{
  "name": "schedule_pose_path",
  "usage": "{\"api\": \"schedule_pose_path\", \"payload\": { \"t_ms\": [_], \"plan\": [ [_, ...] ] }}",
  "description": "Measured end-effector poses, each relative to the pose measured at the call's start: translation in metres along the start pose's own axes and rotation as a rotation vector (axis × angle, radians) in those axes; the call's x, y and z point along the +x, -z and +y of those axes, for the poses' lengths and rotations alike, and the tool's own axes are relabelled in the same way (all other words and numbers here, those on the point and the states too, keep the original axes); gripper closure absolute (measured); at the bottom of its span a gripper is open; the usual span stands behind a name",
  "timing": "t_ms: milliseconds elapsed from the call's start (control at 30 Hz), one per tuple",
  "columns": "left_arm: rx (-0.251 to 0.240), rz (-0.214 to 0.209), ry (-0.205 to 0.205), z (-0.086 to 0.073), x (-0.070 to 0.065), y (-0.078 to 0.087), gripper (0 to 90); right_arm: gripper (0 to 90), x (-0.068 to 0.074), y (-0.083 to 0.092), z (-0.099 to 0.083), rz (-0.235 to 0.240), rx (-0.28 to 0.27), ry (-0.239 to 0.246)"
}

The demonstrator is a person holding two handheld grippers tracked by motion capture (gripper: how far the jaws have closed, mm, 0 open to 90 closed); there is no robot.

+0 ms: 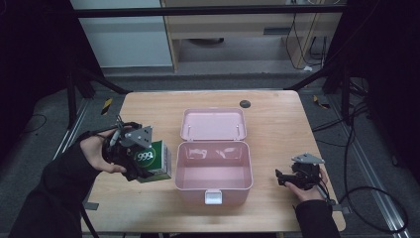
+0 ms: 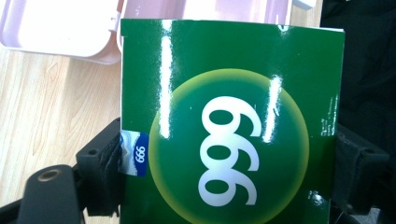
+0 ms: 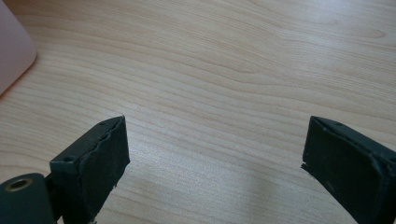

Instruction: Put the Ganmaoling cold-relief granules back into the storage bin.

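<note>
Wooden table — left hand-held gripper clamps green box, base cut off.

A wooden table stood on a grey floor. Near the table's far edge sat a small dark round disc. Beyond the table stood a pale wooden cabinet, with a white panel beside it. Black cables trailed over the floor at the table's right.
</note>
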State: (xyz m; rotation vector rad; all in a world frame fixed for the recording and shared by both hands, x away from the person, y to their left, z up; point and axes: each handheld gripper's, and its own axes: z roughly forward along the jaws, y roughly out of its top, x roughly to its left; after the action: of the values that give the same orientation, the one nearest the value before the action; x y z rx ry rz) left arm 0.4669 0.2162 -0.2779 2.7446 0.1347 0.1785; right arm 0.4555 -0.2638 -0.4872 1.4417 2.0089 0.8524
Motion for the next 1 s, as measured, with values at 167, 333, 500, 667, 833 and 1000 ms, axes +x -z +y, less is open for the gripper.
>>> {"api": "schedule_pose_path", "payload": {
  "t_ms": [167, 333, 500, 667, 833, 1000],
  "plan": [
    [0.002, -0.01, -0.006, 0.01, 0.004, -0.001, 15.0, 7.3, 0.0, 0.0, 0.0, 0.0, 0.0, -0.001],
    [-0.007, -0.018, -0.017, 0.021, 0.007, -0.004, 15.0, 7.3, 0.0, 0.0, 0.0, 0.0, -0.001, 0.002],
    [-0.012, -0.018, -0.027, 0.031, 0.009, -0.007, 15.0, 7.3, -0.001, 0.0, 0.0, 0.002, -0.002, 0.002],
    [-0.017, -0.027, -0.042, 0.041, 0.011, -0.011, 15.0, 7.3, -0.001, 0.0, 0.0, 0.002, -0.003, -0.003],
    [-0.018, -0.038, -0.065, 0.051, 0.012, -0.017, 15.0, 7.3, -0.001, 0.0, 0.0, 0.001, -0.003, -0.003],
    [-0.017, -0.045, -0.078, 0.06, 0.013, -0.023, 15.0, 7.3, -0.002, 0.0, 0.0, 0.0, -0.004, 0.0]
  ]
}}
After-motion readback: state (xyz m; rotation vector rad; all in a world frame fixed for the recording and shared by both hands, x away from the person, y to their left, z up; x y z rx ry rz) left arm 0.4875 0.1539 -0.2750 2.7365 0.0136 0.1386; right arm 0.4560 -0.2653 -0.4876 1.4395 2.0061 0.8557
